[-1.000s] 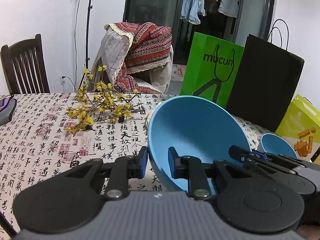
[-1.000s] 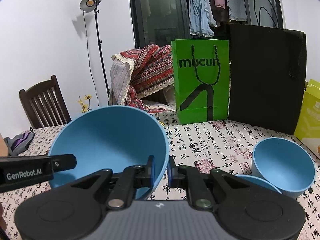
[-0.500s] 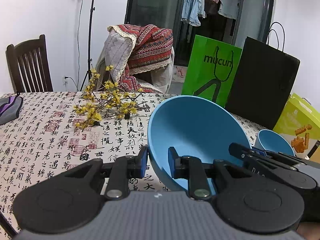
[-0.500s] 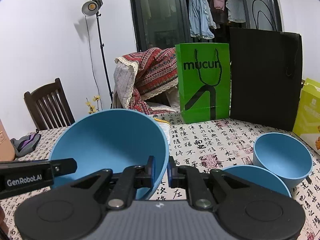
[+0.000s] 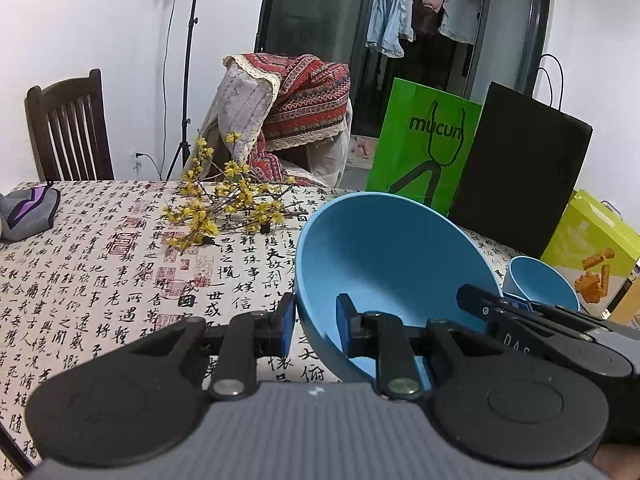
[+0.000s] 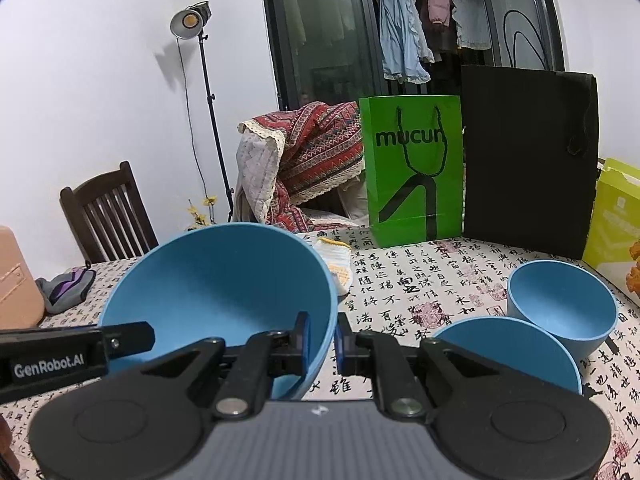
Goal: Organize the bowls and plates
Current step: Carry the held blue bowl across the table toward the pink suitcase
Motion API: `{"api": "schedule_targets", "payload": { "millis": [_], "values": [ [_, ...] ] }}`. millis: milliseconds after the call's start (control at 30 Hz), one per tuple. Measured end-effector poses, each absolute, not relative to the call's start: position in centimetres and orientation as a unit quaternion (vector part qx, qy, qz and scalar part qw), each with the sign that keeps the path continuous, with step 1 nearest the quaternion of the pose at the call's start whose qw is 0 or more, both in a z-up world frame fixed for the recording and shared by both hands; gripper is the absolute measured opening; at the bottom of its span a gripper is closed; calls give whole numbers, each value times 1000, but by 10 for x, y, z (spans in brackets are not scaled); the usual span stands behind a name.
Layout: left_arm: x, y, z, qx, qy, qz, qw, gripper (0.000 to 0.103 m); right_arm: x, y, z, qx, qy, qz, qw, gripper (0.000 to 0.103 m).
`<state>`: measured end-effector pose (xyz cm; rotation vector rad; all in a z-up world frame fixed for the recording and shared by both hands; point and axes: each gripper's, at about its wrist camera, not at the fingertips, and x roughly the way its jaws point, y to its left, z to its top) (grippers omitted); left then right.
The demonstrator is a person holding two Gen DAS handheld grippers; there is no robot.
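Both sets of fingers are nearly closed on opposite rims of one large, smooth blue bowl (image 6: pixel 216 296): the left gripper (image 5: pixel 316 320) on its left wall, the right gripper (image 6: pixel 322 340) on its right wall. It looks held tilted above the calligraphy-print worktop (image 5: pixel 100 264), mid-frame. Judged step: carrying it to stack. Next: lower it squarely into the shallow blue bowl (image 6: pixel 508 348) at lower right, beside the small deep blue bowl (image 6: pixel 560 300).

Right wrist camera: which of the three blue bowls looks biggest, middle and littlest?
1. The held big bowl, though it is also nearest the camera.
2 and 3. The low bowl and the far bowl look alike; the low one is partly hidden, so no ranking.
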<state>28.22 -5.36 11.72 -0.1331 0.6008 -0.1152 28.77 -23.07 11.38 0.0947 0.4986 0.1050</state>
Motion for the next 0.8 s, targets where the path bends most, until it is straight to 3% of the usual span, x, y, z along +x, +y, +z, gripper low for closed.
{"api": "schedule_targets", "payload": {
  "millis": [800],
  "values": [
    [233, -26, 130, -71, 280, -51, 956, 22, 241, -207, 126, 48, 235, 63, 969, 12]
  ]
}}
